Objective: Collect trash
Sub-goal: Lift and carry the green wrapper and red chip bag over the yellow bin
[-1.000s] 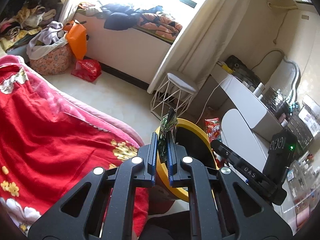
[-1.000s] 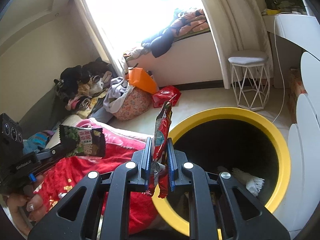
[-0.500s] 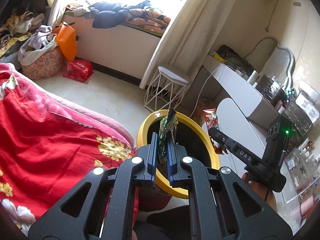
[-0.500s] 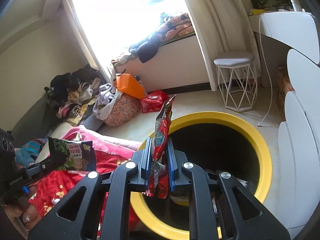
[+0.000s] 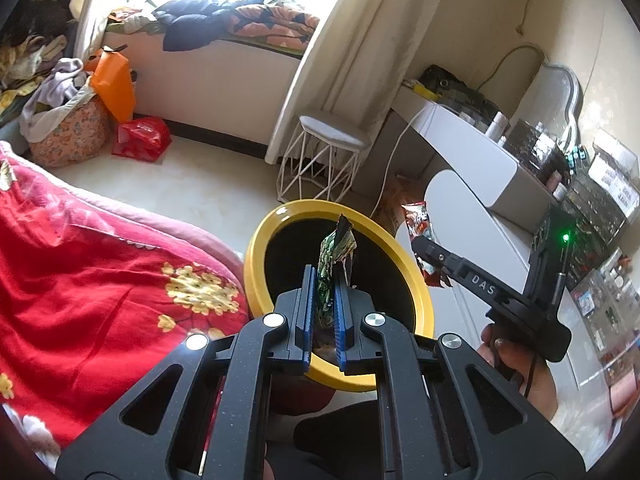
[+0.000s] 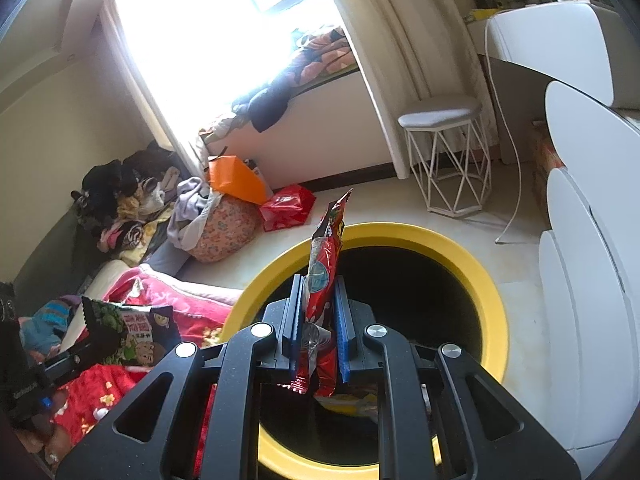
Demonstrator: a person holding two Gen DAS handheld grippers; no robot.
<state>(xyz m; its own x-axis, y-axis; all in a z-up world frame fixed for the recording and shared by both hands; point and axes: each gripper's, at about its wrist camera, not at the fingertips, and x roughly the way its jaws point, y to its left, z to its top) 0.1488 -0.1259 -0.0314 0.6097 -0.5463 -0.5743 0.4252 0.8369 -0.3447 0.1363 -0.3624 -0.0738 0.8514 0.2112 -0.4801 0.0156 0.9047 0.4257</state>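
Left wrist view shows the crumpled green-and-black snack wrapper (image 5: 334, 258) pinched upright between the nearly closed blue pads of the left gripper (image 5: 325, 300), hanging over the dark mouth of the round yellow-rimmed trash bin (image 5: 256, 248) beside the red floral blanket (image 5: 100, 280). In the right wrist view, the right gripper (image 6: 318, 316) clamps a long red foil snack packet (image 6: 326, 256) near its lower end, near the bin's near rim. To drop cleanly, I judge each gripper should be centred over the opening before its jaws part, since the light, tall wrappers could flutter onto rim or blanket.
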